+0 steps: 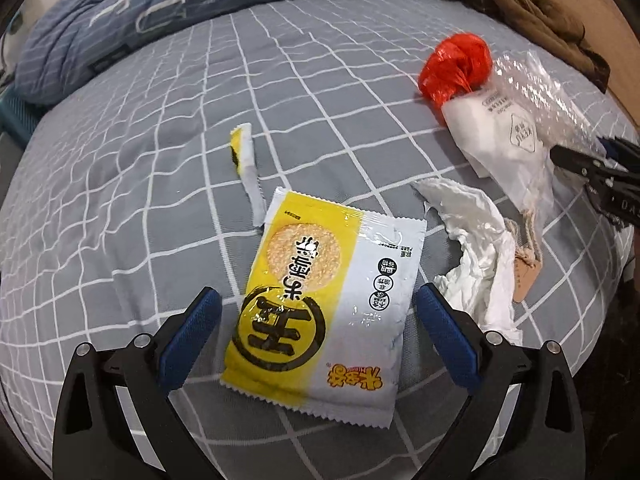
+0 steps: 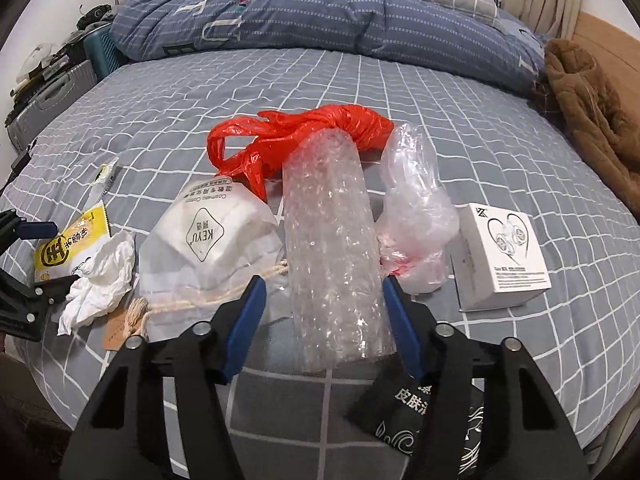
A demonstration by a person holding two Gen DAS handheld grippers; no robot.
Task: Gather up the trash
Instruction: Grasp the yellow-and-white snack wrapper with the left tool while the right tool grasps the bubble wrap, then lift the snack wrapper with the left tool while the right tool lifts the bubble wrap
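My left gripper (image 1: 318,300) is open, its blue-padded fingers on either side of a yellow and white snack wrapper (image 1: 320,304) lying flat on the bed. A torn wrapper strip (image 1: 246,164) lies just beyond it. A crumpled white tissue (image 1: 476,256) lies to its right. My right gripper (image 2: 324,292) is open, straddling the near end of a roll of bubble wrap (image 2: 332,248). A red plastic bag (image 2: 296,140), a white KEYU pouch (image 2: 208,244) and a clear plastic bag (image 2: 416,216) lie around the roll. The wrapper also shows in the right wrist view (image 2: 68,248).
All lies on a grey checked bed sheet (image 1: 120,160). A white earphone box (image 2: 504,256) sits at right, a black packet (image 2: 404,412) under my right gripper. A blue quilt (image 2: 280,12) lies at the back, a brown garment (image 2: 592,120) at right, suitcases (image 2: 48,92) beside the bed at left.
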